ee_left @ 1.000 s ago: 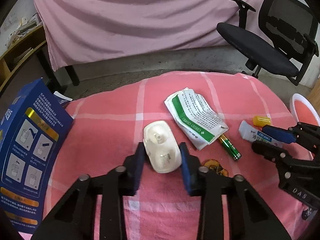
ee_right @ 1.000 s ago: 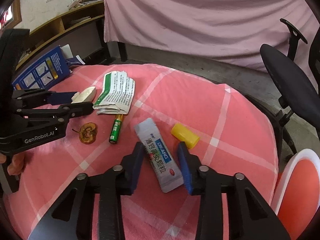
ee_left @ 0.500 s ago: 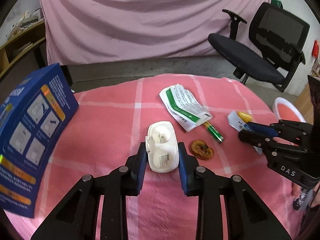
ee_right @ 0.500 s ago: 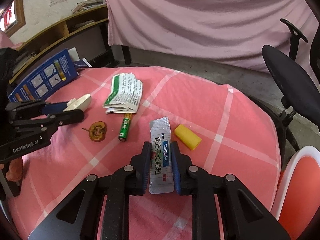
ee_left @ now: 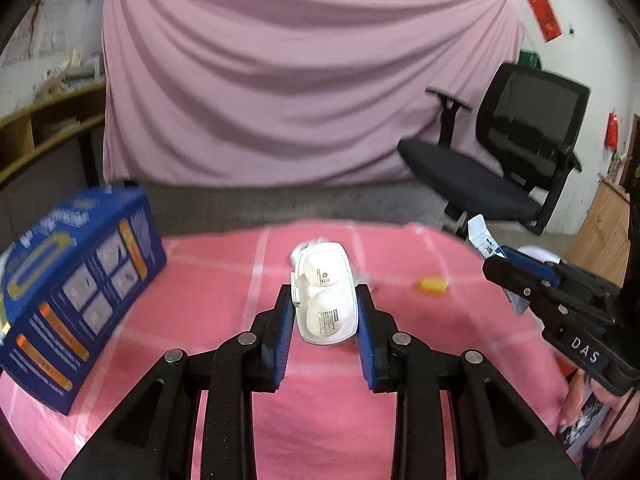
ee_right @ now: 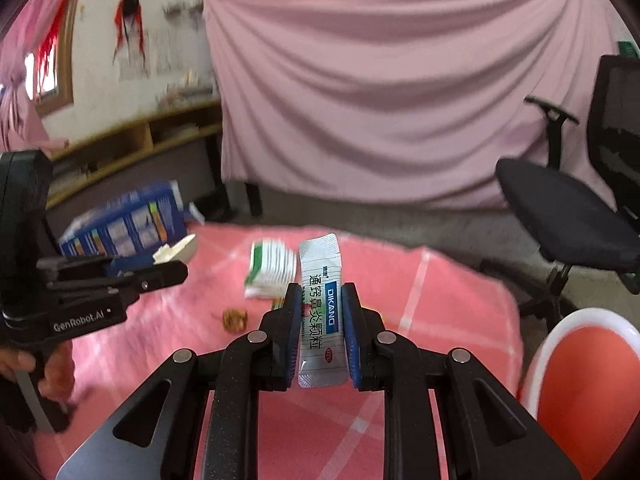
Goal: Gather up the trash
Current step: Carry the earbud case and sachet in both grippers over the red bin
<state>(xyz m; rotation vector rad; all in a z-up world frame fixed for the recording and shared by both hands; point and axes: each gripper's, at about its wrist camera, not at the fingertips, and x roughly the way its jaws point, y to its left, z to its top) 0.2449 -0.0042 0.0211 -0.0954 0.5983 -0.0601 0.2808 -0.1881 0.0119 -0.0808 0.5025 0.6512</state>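
My left gripper (ee_left: 323,312) is shut on a white plastic blister case (ee_left: 325,296) and holds it lifted above the pink checked table (ee_left: 208,304). My right gripper (ee_right: 321,312) is shut on a silver and white medicine sachet (ee_right: 321,300), also lifted off the table. The right gripper (ee_left: 520,276) shows at the right of the left wrist view, with the sachet (ee_left: 482,238) sticking up. On the table lie a green and white leaflet (ee_right: 270,268), a brown fruit scrap (ee_right: 235,319) and a yellow cap (ee_left: 432,286).
A blue box (ee_left: 76,288) stands at the table's left edge. A white bin with an orange-red inside (ee_right: 588,384) stands low at the right. A black office chair (ee_left: 500,168) is beyond the table, with a pink curtain behind it.
Both grippers have closed on their items and lifted them off the table, tilting up, so the views now look more toward the curtain.
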